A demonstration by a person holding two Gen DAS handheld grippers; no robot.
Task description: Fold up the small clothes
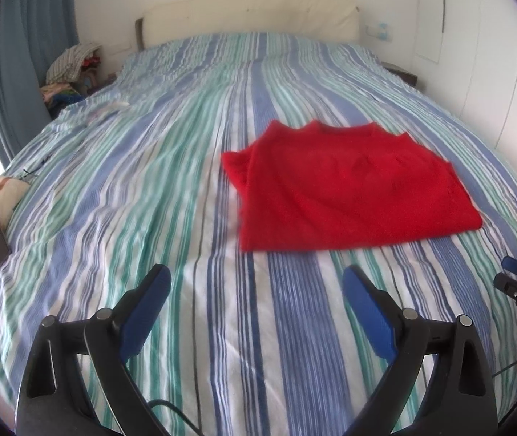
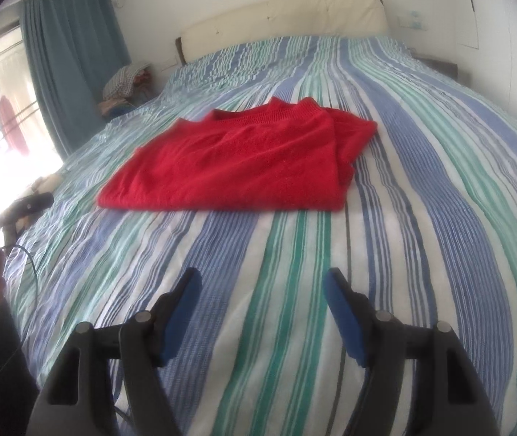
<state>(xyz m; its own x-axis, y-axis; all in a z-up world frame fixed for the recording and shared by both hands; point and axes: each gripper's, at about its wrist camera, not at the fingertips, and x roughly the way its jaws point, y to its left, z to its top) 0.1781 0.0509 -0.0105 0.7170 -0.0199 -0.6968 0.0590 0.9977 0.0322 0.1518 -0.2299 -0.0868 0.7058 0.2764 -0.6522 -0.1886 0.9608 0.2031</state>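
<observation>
Both tongs hang over the bed with nothing between their blue pads: the left gripper (image 1: pixel 256 283) spread wide, the right gripper (image 2: pixel 262 285) parted a little less. Beyond them lies one red knitted top (image 1: pixel 349 189), folded into a rough rectangle, ribbed collar away, flat on the rumpled striped cotton bedcover (image 1: pixel 149 189). One padded cream headboard (image 1: pixel 251 14) stands behind.

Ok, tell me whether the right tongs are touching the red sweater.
Apart. In the right wrist view the right tongs stand open and empty, with a stretch of bare striped bedcover between their tips and the red sweater.
</observation>
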